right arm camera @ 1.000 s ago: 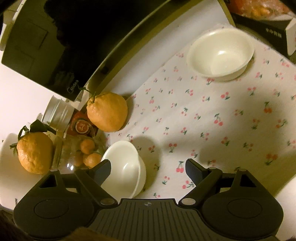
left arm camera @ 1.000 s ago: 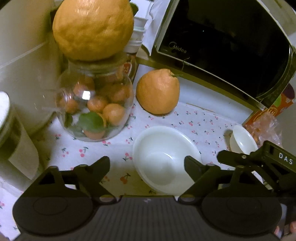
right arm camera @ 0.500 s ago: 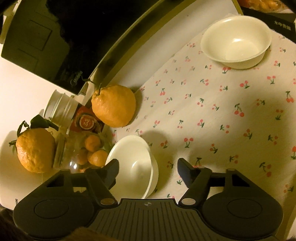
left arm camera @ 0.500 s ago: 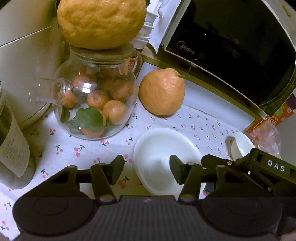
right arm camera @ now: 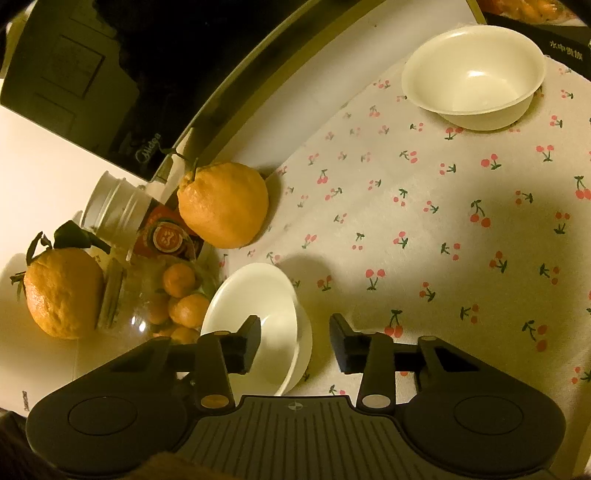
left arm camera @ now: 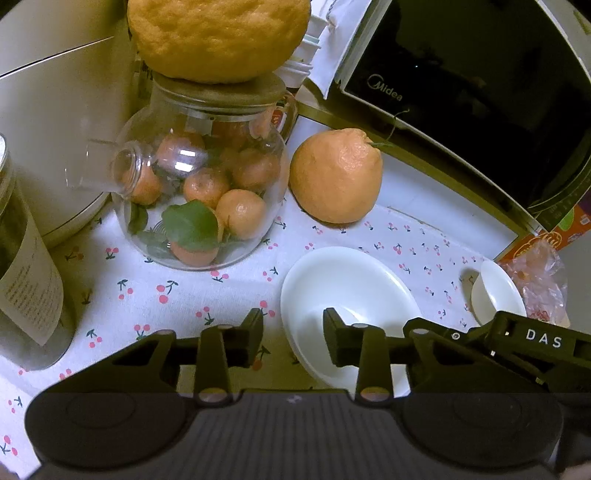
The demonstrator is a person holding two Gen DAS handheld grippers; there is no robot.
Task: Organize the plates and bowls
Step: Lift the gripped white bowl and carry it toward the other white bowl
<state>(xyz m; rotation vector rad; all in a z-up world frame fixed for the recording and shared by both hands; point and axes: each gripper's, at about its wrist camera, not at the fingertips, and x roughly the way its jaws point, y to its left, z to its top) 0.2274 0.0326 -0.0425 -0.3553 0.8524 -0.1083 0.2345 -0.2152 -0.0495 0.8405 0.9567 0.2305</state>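
Observation:
A white bowl (left arm camera: 347, 295) sits on the cherry-print cloth (left arm camera: 155, 291), and both grippers are at it. My left gripper (left arm camera: 292, 332) straddles its left rim, one finger outside and one inside. The jaws are closing, with a gap still showing on each side of the rim. My right gripper (right arm camera: 295, 332) straddles the opposite rim of the same bowl (right arm camera: 258, 295), left finger inside and right finger outside. Its jaws are closing too, and its pads are still off the rim. Its black housing (left arm camera: 535, 339) shows at the right of the left wrist view. A second cream bowl (right arm camera: 474, 74) stands apart, farther along the cloth.
A glass jar of tangerines (left arm camera: 199, 192) with a big citrus fruit (left arm camera: 218, 33) on its lid stands just behind the bowl. Another citrus fruit (left arm camera: 336, 177) lies beside it. A microwave (left arm camera: 461, 85) lines the back. A labelled bottle (left arm camera: 26, 269) stands at the left, a plastic bag (left arm camera: 539, 273) at the right.
Both pairs of jaws have narrowed from wide open. Each now brackets only one rim of the white bowl. The bowl has stayed where it was.

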